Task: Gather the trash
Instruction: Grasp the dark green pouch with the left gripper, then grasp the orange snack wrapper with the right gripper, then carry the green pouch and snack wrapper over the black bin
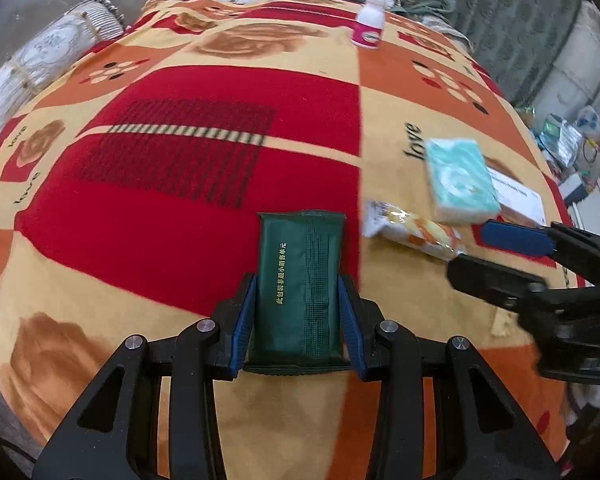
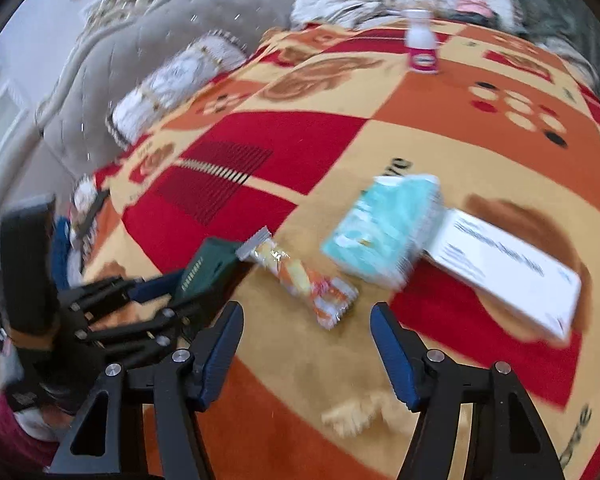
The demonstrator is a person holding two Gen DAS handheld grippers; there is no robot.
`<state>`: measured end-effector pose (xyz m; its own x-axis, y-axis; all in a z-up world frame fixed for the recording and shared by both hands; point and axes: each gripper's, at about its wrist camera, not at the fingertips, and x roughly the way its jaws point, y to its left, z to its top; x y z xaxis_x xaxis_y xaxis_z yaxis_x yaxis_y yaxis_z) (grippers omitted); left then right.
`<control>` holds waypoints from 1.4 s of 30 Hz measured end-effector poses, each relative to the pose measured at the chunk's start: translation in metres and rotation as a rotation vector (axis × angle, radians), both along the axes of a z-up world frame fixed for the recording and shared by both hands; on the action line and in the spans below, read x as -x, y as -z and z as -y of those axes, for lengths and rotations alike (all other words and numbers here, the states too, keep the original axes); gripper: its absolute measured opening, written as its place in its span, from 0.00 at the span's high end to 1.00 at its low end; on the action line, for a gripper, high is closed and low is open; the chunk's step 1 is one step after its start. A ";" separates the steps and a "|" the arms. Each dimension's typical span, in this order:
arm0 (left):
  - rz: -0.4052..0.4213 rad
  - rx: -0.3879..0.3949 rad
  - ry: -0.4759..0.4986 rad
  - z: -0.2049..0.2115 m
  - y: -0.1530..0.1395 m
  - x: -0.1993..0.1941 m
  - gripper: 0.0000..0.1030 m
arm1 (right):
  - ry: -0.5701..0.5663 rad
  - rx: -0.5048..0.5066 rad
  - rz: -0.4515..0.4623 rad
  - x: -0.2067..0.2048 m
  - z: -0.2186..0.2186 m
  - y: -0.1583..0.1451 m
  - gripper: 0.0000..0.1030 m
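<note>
A bed w/ a patterned blanket (image 1: 180, 184) in red, orange and cream squares filled both wrist views. The left gripper (image 1: 298, 312) pinched a dark green packet (image 1: 298, 288) between its blue-padded fingers (image 1: 244, 320), pads pressed on both long sides; the packet stood lengthwise along the fingers, pointing toward 12 o'clock.

In the left view, at approx. 2 o'clock from the green packet, lay an orange-and-white snack wrapper (image 1: 414, 232) flat on the blanket. Just past it at 1 o'clock sat a teal tissue pack (image 1: 460, 180), its far edge resting on a white flat box (image 1: 520, 200). Far off at 12 o'clock, near the pillows, stood a small white bottle w/ pink label (image 1: 368, 22), upright.

The right gripper (image 2: 306, 344) hovered w/ fingers spread apart, nothing between them; the snack wrapper (image 2: 300, 276) lay just beyond the fingertips at 12 o'clock. The tissue pack (image 2: 384, 228) was at 1 o'clock, the white box (image 2: 508, 276) at 2 o'clock. The left gripper w/ its green packet (image 2: 208, 268) showed at 10 o'clock. Right view was motion-blurred.
</note>
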<state>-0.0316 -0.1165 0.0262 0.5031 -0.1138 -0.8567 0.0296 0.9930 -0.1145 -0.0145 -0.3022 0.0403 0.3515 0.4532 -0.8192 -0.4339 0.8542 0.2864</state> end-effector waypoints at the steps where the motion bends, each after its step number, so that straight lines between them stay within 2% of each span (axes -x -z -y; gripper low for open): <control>1: 0.001 0.001 -0.004 -0.004 0.000 0.000 0.63 | -0.022 0.026 0.009 -0.004 -0.008 0.003 0.38; 8: -0.009 0.024 -0.022 -0.023 0.001 0.008 0.63 | -0.123 0.153 0.064 -0.026 -0.035 0.020 0.39; 9: -0.010 0.028 -0.024 -0.023 0.001 0.009 0.63 | -0.133 0.167 0.057 -0.027 -0.038 0.023 0.49; 10: -0.010 0.030 -0.025 -0.023 0.001 0.010 0.63 | -0.138 0.181 0.055 -0.027 -0.041 0.024 0.51; 11: -0.009 0.030 -0.026 -0.023 0.002 0.010 0.63 | -0.138 0.202 0.068 -0.024 -0.042 0.023 0.58; 12: -0.008 0.029 -0.028 -0.022 0.002 0.010 0.63 | -0.143 0.199 0.060 -0.022 -0.042 0.022 0.67; 14: -0.007 0.028 -0.031 -0.022 0.002 0.009 0.63 | -0.147 0.168 0.036 -0.014 -0.040 0.019 0.76; 22: 0.005 0.032 -0.044 -0.020 0.003 0.005 0.58 | -0.093 0.138 0.041 -0.011 -0.045 0.017 0.76; 24: 0.013 0.023 -0.041 -0.019 0.003 0.005 0.59 | -0.089 0.127 0.036 -0.014 -0.050 0.021 0.76; 26: 0.020 0.018 -0.034 -0.018 0.003 0.006 0.64 | -0.079 0.150 0.071 -0.013 -0.054 0.022 0.76; 28: 0.020 0.044 -0.022 -0.018 0.001 0.009 0.64 | -0.065 0.150 0.068 -0.012 -0.054 0.021 0.78; 29: 0.025 0.055 -0.018 -0.018 -0.001 0.011 0.64 | -0.065 0.142 0.062 -0.010 -0.053 0.019 0.84; 33: 0.045 0.074 0.001 -0.011 -0.010 0.019 0.64 | -0.063 0.121 0.083 0.004 -0.044 0.006 0.84; 42: 0.083 0.091 0.084 0.030 -0.034 0.035 0.64 | 0.037 0.051 0.131 0.045 0.002 -0.028 0.84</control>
<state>-0.0670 -0.1469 0.0606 0.5575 -0.2340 -0.7965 0.1251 0.9722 -0.1980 -0.0597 -0.3038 0.0678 0.4731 0.3966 -0.7867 -0.4322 0.8826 0.1850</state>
